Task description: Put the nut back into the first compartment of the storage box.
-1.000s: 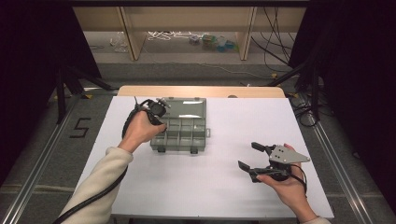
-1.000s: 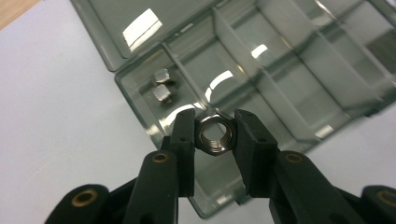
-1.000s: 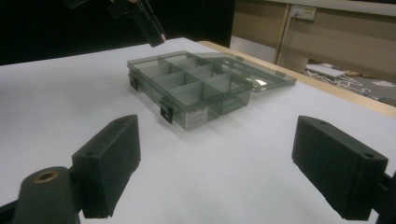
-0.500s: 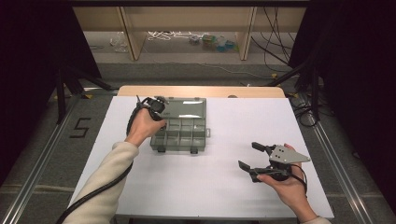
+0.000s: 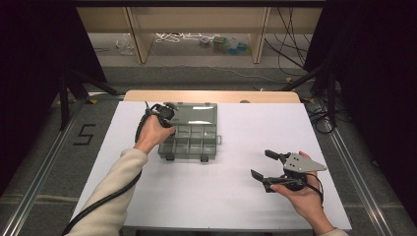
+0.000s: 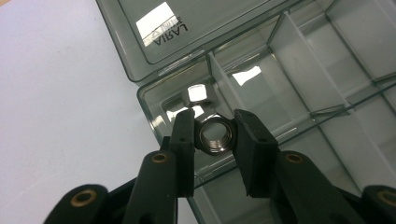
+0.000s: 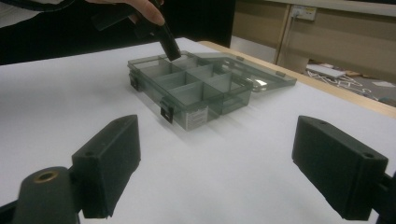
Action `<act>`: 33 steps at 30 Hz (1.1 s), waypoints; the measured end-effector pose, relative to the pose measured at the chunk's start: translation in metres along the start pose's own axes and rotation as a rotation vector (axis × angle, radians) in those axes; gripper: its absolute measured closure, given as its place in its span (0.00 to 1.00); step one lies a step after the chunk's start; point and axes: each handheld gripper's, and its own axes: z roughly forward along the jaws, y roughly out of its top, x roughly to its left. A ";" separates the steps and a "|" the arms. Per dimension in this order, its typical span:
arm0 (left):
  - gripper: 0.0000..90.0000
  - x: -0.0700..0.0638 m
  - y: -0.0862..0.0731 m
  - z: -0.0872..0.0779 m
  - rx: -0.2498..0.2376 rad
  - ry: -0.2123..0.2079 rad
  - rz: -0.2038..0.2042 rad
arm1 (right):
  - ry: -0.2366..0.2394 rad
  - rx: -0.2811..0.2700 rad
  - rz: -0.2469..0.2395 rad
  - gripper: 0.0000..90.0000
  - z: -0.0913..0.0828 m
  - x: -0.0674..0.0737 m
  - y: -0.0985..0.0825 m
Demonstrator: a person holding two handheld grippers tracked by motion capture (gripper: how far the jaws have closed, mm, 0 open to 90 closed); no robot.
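**Nut lowered to the corner compartment**

We have the shiny steel hex nut (image 6: 215, 135) clamped between the black fingers (image 6: 183, 140) of our left gripper (image 6: 215, 137), pads pressing on two opposite flats with the threaded hole facing the camera. In the left gripper view it hangs at the corner compartment of the smoky transparent plastic organiser box (image 5: 189, 142), the cell next to the hinge and the box's left wall; whether it already rests on the floor of that cell we cannot tell. A bright reflection of the nut shows on the wall just behind it.

Compared with a second ago, our left hand (image 5: 153, 132) has come down and slid in a little over that corner of the box, and for the last moment it has nearly settled. The grip has not loosened in that time. We read this as the end of the carry: the nut is where it should go, and what remains is to spread the fingers and let it drop in, then lift clear without catching the divider.

The box lies with its lid (image 5: 196, 114) folded flat open on the white tabletop (image 5: 236, 196); its other compartments look empty. Our right gripper (image 5: 262, 163) has kept still, held level well apart from the box near the tabletop's right front, its fingers wide apart with nothing between them.
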 end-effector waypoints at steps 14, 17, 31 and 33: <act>0.47 0.005 -0.009 -0.020 -0.149 -0.020 -0.036 | -0.012 0.014 0.001 0.18 -0.001 0.000 0.000; 0.39 0.011 -0.014 -0.026 -0.200 -0.005 -0.041 | -0.010 0.014 0.003 0.18 -0.001 0.000 0.000; 0.23 0.011 -0.035 -0.035 -0.380 -0.020 -0.057 | -0.016 0.013 0.008 0.18 0.000 -0.006 -0.001; 0.23 0.011 -0.038 -0.037 -0.379 -0.022 -0.049 | -0.014 0.050 0.026 0.17 -0.003 -0.005 0.000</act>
